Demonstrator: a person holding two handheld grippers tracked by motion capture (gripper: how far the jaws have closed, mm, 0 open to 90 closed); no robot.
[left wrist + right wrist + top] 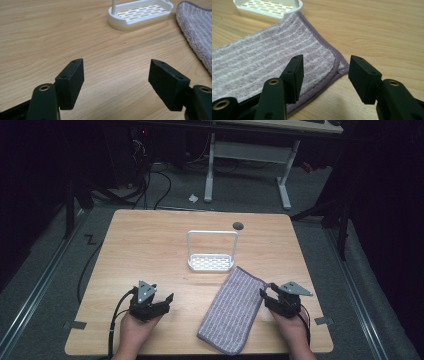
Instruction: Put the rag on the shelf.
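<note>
The right gripper [325,78] had its fingers spread around the corner of the striped towel [262,60], low in the frame. To pinch well, it should lower onto the hem. The left gripper [116,83], also spread, was over bare tabletop [50,37], the white rack [141,13] at upper right.

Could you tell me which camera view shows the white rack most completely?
The high view: the white rack appears whole there, slotted base and tall hoop handle. The left gripper view shows its base and the foot of one post; the right gripper view catches just a corner of the base.
</note>
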